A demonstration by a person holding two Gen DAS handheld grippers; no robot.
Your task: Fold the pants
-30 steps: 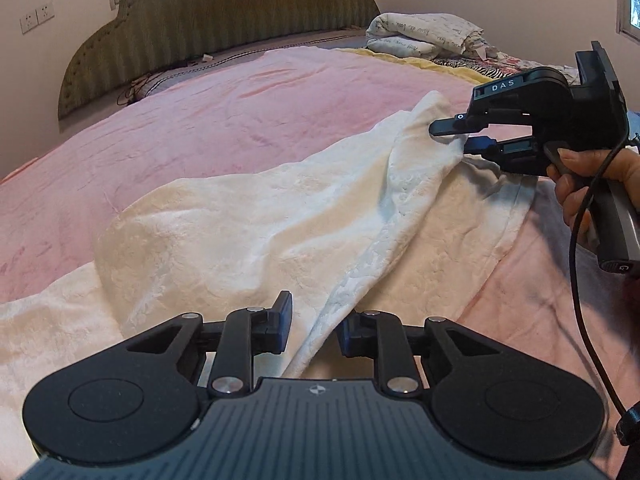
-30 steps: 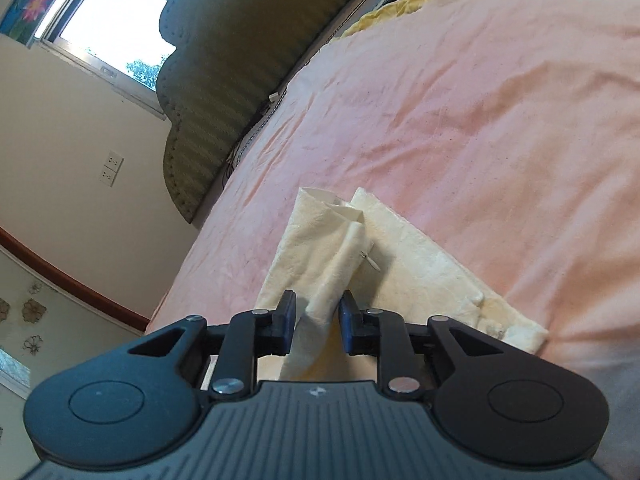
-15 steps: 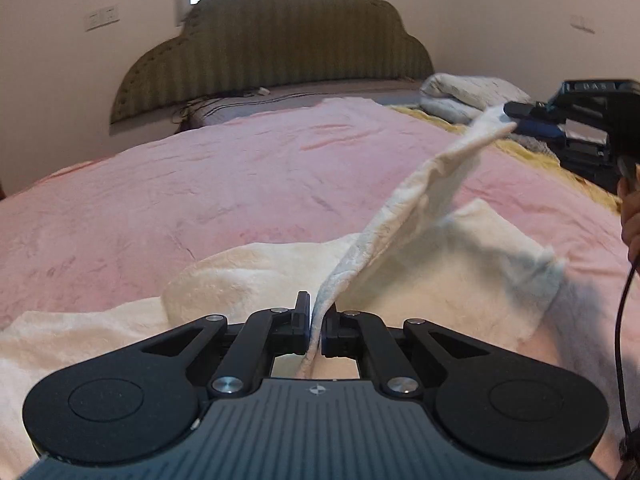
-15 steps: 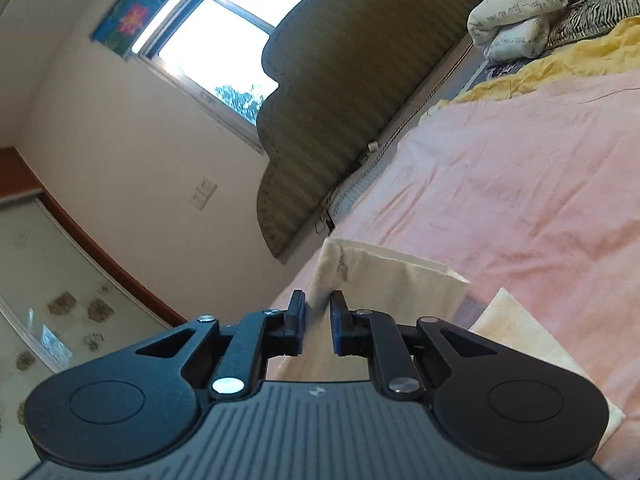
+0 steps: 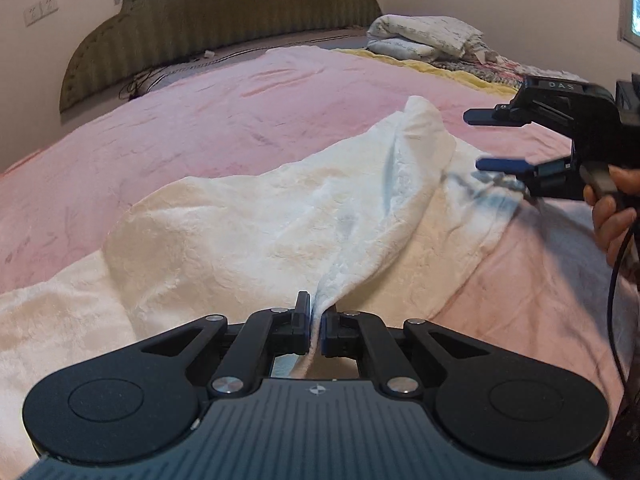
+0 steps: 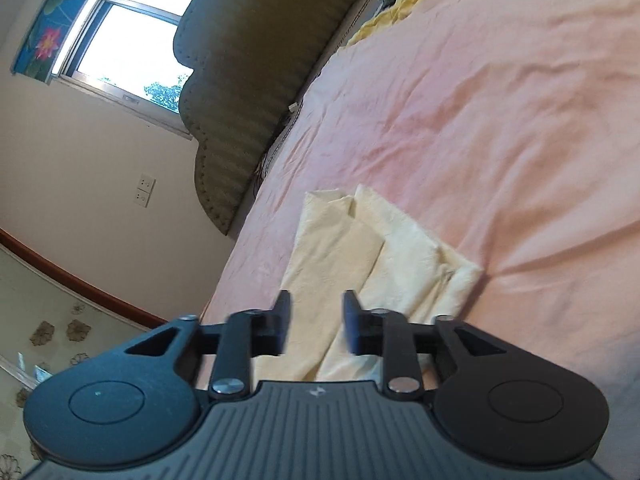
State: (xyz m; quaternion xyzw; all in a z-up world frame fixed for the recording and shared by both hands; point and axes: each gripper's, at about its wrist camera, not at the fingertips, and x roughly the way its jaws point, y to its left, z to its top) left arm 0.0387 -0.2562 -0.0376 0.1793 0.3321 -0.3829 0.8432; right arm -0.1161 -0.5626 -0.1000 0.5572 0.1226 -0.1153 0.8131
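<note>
Cream-white pants (image 5: 280, 220) lie partly folded on a pink bedspread (image 5: 200, 120). My left gripper (image 5: 316, 330) is shut on a fold of the pants at their near edge. The cloth runs from it up to a raised corner at the far right. My right gripper (image 5: 480, 140) hovers just right of that corner, and its jaws are opening with nothing between them. In the right wrist view the right gripper (image 6: 316, 326) stands apart above the pants (image 6: 360, 248), which lie flat in two overlapping layers.
A dark green padded headboard (image 5: 220, 12) stands at the far end of the bed. Folded bedding (image 5: 424, 34) and a yellow blanket (image 5: 460, 74) lie at the far right. A hand (image 5: 612, 208) and a black cable (image 5: 612, 300) are at the right edge.
The right gripper has let go of the pants' corner and opened; the cloth it held up has dropped onto the bed. The left gripper shut on the near fold and stays shut.
</note>
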